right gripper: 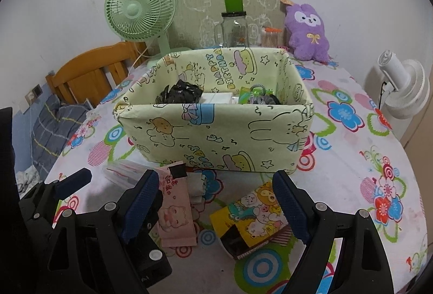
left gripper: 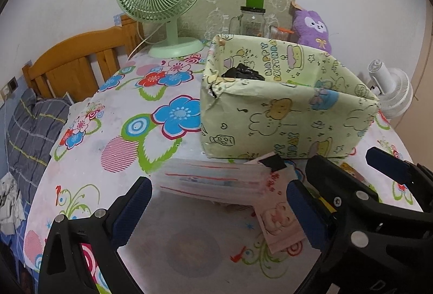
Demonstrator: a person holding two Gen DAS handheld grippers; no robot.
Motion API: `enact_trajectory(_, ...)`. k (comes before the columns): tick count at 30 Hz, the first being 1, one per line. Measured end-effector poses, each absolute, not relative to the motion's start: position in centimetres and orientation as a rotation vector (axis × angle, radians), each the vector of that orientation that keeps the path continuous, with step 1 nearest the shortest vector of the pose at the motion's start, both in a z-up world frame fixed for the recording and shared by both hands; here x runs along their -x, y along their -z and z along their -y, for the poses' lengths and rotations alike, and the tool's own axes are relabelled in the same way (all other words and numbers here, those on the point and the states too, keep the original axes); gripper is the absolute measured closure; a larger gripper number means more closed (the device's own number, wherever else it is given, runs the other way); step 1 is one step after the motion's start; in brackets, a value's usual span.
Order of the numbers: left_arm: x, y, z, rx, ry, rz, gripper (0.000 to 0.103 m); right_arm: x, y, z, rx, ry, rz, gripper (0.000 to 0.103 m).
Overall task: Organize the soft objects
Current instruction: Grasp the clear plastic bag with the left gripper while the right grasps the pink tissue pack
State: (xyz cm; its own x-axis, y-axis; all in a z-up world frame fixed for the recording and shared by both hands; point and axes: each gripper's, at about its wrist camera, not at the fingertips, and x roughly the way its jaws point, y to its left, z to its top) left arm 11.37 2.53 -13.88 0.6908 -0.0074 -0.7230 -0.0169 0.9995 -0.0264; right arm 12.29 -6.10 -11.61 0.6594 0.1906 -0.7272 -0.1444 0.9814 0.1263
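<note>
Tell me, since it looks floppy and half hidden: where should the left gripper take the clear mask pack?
Grip the mask pack across its free left end, coming from above and in front. It lies flat, and the pink packet overlaps its right end.

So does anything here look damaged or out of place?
Yes: the paper-wrapped box has a torn near-left top corner, dark underneath. Several soft packets lie loose on the table in front of it, not inside.

A pale green cartoon-print box [right gripper: 216,131] stood open on the table, holding a crumpled black bag [right gripper: 180,92] at its left. Near it lay a clear pack of tissues [left gripper: 211,180], a pink piglet packet [right gripper: 176,212] and a yellow cartoon pouch [right gripper: 251,215]
</note>
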Motion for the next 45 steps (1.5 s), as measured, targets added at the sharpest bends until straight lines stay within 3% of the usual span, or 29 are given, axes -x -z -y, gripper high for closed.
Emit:
enact_trajectory(15, -13.3, 15.7, -4.0, 0.045, -0.017, -0.857, 0.004, -14.2, 13.2, 5.0, -0.05, -0.193, -0.889, 0.015)
enact_trajectory(21, -13.2, 15.8, -3.7, 0.062, 0.011, -0.869, 0.035, -14.5, 13.5, 4.8, -0.048, -0.192, -0.9, 0.015)
enact_trajectory(23, -13.2, 15.9, -3.6, 0.071, 0.021, -0.878, 0.056, -14.5, 13.6, 4.9, -0.05, -0.191, -0.903, 0.015)
enact_trajectory(29, -12.7, 16.0, -3.2, 0.074, 0.045, -0.888, 0.084, -14.2, 13.6, 4.9, -0.048, -0.193, -0.905, 0.015)
enact_trajectory(35, -11.8, 15.6, -2.9, 0.045, 0.04, -0.868, 0.095, -13.6, 13.7, 4.8, -0.047, -0.205, -0.908, 0.015)
enact_trajectory(45, -10.4, 15.8, -3.4, 0.013, 0.039, -0.856, 0.098, -13.0, 14.3, 3.5, -0.038, -0.261, -0.948, 0.026)
